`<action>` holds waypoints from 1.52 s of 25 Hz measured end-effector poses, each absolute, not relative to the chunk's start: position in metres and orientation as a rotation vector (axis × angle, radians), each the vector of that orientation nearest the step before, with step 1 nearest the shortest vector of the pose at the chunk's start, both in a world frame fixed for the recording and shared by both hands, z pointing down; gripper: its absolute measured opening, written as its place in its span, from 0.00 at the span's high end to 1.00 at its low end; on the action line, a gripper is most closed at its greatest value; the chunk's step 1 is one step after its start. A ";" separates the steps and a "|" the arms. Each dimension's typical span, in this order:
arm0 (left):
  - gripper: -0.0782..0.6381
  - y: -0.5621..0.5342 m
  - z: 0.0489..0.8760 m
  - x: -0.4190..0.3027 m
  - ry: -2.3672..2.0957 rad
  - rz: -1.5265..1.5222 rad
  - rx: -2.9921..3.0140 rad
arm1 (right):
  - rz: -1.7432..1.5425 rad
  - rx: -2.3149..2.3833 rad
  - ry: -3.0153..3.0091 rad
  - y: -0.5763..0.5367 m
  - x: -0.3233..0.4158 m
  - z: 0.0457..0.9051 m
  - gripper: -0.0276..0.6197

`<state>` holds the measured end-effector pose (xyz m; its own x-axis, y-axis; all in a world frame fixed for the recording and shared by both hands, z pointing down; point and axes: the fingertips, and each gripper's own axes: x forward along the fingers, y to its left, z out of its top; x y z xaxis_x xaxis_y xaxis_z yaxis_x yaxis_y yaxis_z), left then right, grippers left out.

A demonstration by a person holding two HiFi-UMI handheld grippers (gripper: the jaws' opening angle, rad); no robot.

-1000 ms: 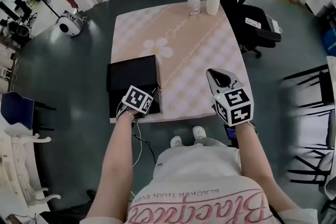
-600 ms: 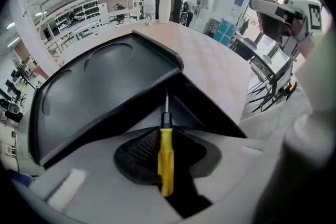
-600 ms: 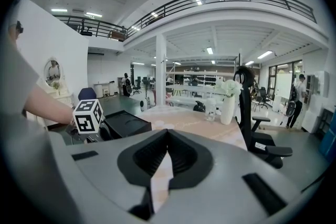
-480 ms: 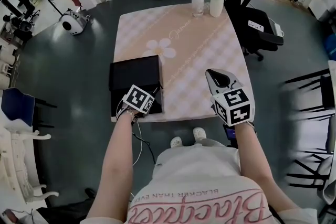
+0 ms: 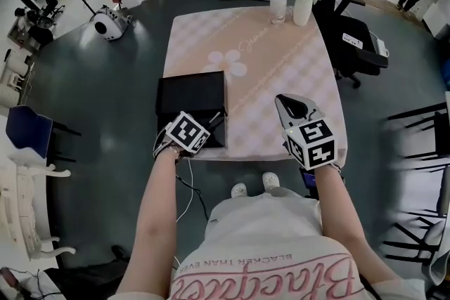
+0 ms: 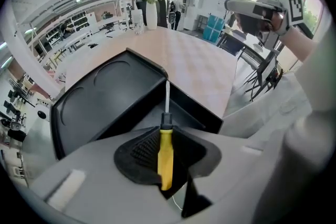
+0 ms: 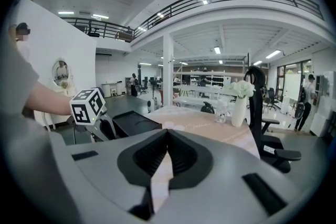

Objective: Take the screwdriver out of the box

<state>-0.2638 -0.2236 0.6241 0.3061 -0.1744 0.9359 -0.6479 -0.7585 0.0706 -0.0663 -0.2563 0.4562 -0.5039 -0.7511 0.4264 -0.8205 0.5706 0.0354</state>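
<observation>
Surface [image 5: 281, 74]: pale checked cloth top. It carried the box at its near-left corner and a vase of white flowers [image 5: 304, 2] at the far edge.
Box [image 6: 105, 97]: black, lid thrown open and lying flat beside the tray, which looked otherwise empty.
Right claw [image 7: 168, 135]: jaws together with nothing between them, held above the near-right part of the surface, well apart from the box.
Left claw [image 6: 164, 132]: closed on the yellow handle, ribbed pads pressing it from both sides, poised over the box's near edge.
Screwdriver [image 6: 165, 160]: held in the left claw above the open tray. Whether the tip had cleared the rim could not be told.
Risk, snag: the blade might catch the tray wall or the lid hinge line if carried sideways before rising clear, dragging the light box along.
Risk, slip: the smooth round handle was pinched only across its width. A knock on the tip could pivot it or let it slide out.
Long axis: in line with the claw, tilted steeply down.
Heading: metal tip leading, away from the person toward the box, handle end nearest the wrist.
</observation>
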 end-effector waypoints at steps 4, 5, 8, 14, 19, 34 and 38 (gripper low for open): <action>0.78 -0.222 0.607 -0.264 -0.776 1.420 2.185 | 0.224 1.255 -2.426 -0.255 -0.072 0.452 0.95; 0.78 -0.222 0.601 -0.263 -0.789 1.400 2.199 | 0.218 1.253 -2.430 -0.256 -0.073 0.450 0.95; 0.78 -0.224 0.584 -0.258 -0.823 1.312 2.246 | 0.207 1.244 -2.445 -0.259 -0.075 0.444 0.95; 0.77 -0.230 0.547 -0.251 -0.912 1.088 2.314 | 0.146 1.187 -2.486 -0.264 -0.082 0.424 0.95; 0.77 -0.243 0.513 -0.261 -1.079 0.879 2.349 | 0.092 1.157 -2.532 -0.273 -0.090 0.400 0.95; 0.77 -0.254 0.411 -0.332 -1.676 0.307 2.300 | 0.031 1.170 -2.663 -0.293 -0.113 0.336 0.95; 0.77 -0.257 0.369 -0.346 -1.841 0.141 2.317 | -0.024 1.234 -2.688 -0.298 -0.113 0.313 0.95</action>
